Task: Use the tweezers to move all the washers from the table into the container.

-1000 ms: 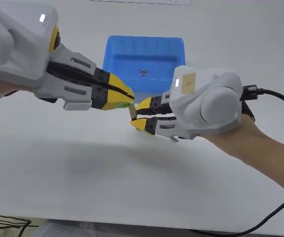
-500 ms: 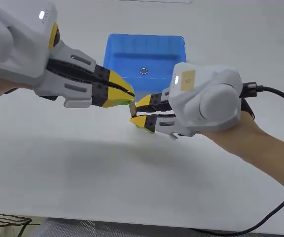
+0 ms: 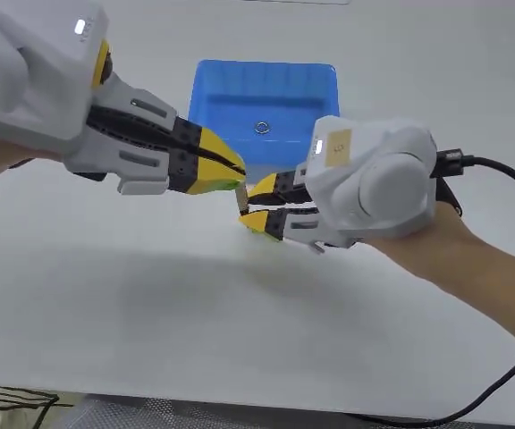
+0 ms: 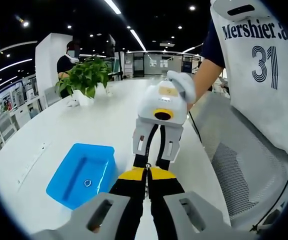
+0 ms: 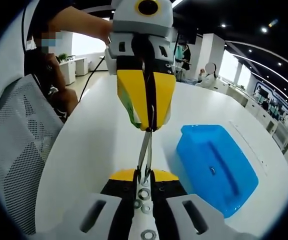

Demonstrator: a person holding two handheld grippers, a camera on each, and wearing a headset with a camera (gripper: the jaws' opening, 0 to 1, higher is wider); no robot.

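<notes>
When looking down through the head view, can spot the blue container [image 3: 206, 89] sitting toward the back of the white table [image 3: 150, 313], with a single washer [image 3: 261, 128] lying flat on its floor, roughly mid-container. Just in front of the container's near wall, got both grippers meeting nose to nose, up off the table. Got the left gripper [image 3: 238, 177] reaching in from the container's front-left and the right gripper [image 3: 250, 206] from its front-right, plus a black cable [image 3: 485, 164] trailing off well to the right of the container.

Checked the right gripper view for the tweezers [image 5: 146, 150]: thin metal legs bridging the two sets of yellow tips, beside the container rather than over it. On the right gripper, claw closed down almost completely, leaving only a sliver of gap, and clamping the near end of the tweezers. On the left gripper, claw squeezed fully together and seemingly nipping the far end of the tweezers right at the very tips. Same deal in the left gripper view: yellow tips pressed tight on a bit of metal, just to the right of the container there.

Also worth noting from the left gripper view: a potted plant [image 4: 86, 75] well beyond the container's far side, and somebody in a white jersey [image 4: 264, 100] numbered 31 off on the side away from the container.
</notes>
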